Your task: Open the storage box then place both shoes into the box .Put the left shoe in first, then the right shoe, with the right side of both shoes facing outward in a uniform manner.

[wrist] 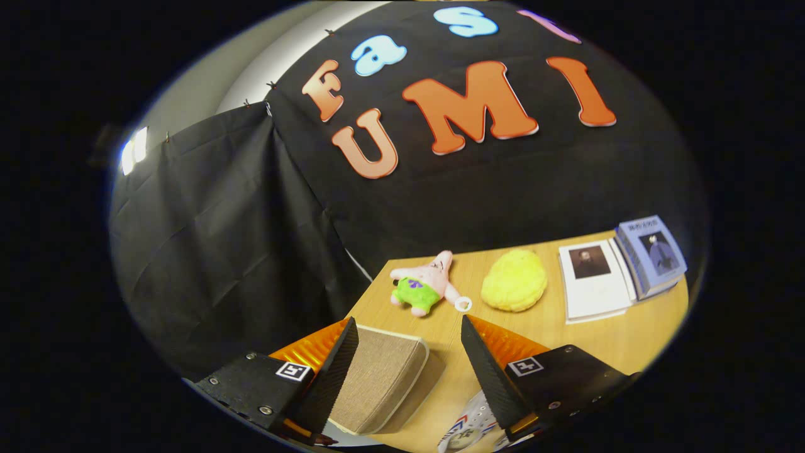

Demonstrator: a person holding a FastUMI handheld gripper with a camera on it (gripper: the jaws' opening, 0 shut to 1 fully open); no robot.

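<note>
Clearly, with the gripper (409,340) fingers spread apart and empty above the closed storage box (377,384) near the bench's left edge, lower onto its lid edge squarely.

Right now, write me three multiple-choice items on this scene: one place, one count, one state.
1. Where is the storage box?
A. between the gripper fingers
B. on the books
C. beyond the plush star

2. How many books lie on the table?
A. none
B. two
C. five

3. The box lid is:
A. off
B. propped up
C. shut

A: the box sits between the spread fingers, untouched.
B: a white book and a blue book lie side by side.
C: its fabric top lies flat and closed.
</note>
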